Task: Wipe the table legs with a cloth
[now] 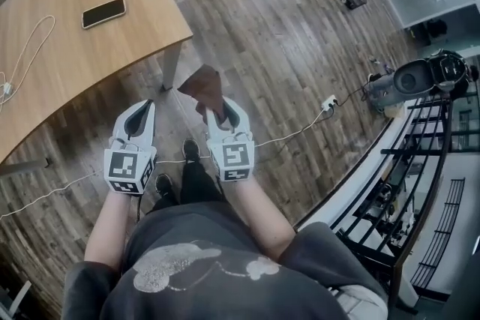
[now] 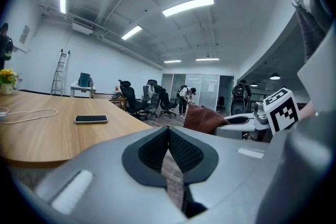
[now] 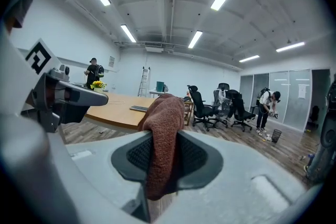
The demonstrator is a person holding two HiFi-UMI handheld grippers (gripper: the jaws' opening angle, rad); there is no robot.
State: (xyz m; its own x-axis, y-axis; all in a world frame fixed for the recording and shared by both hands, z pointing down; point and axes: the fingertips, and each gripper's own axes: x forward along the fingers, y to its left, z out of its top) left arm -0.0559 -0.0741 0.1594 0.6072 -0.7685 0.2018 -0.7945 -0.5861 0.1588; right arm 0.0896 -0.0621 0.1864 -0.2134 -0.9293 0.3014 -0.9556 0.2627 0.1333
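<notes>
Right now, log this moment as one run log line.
left gripper: shut, empty | right gripper: shut on brown cloth | table leg: untouched

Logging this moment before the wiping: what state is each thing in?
left gripper: shut, nothing between its jaws.
right gripper: shut on the cloth.
cloth: bunched, sticking out past the jaws.
phone: lying flat on the table, screen dark.
table leg: cloth not on it.

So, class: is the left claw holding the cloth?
No, the left claw holds nothing; the right claw grips the cloth.
</notes>
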